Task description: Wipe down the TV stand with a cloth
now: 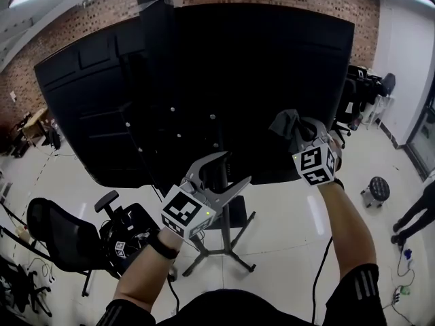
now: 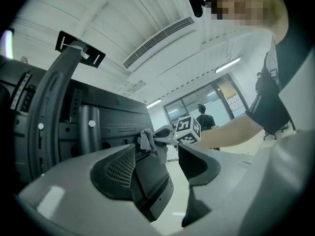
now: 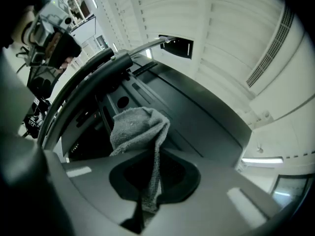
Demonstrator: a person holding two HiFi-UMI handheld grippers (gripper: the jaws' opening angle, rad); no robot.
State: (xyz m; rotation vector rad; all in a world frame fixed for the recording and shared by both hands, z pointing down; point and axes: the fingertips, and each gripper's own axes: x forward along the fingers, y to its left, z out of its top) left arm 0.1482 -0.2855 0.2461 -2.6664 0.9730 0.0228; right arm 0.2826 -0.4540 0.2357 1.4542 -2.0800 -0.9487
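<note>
**Holding a cloth (image 1: 285, 123) up at the back of the TV (image 1: 224, 66)**

The right tongs (image 1: 302, 131) are clamped on the grey cloth. Its bunched top sits high against the TV's dark rear panel, though it is hard to tell whether cloth and panel actually touch. The left tongs (image 1: 223, 173) are spread wide with nothing between them. They sit lower down, just in front of the pole of the TV stand (image 1: 225, 233). An office chair (image 1: 64, 240) stands on the pale floor (image 1: 285, 236) to the left.
</note>
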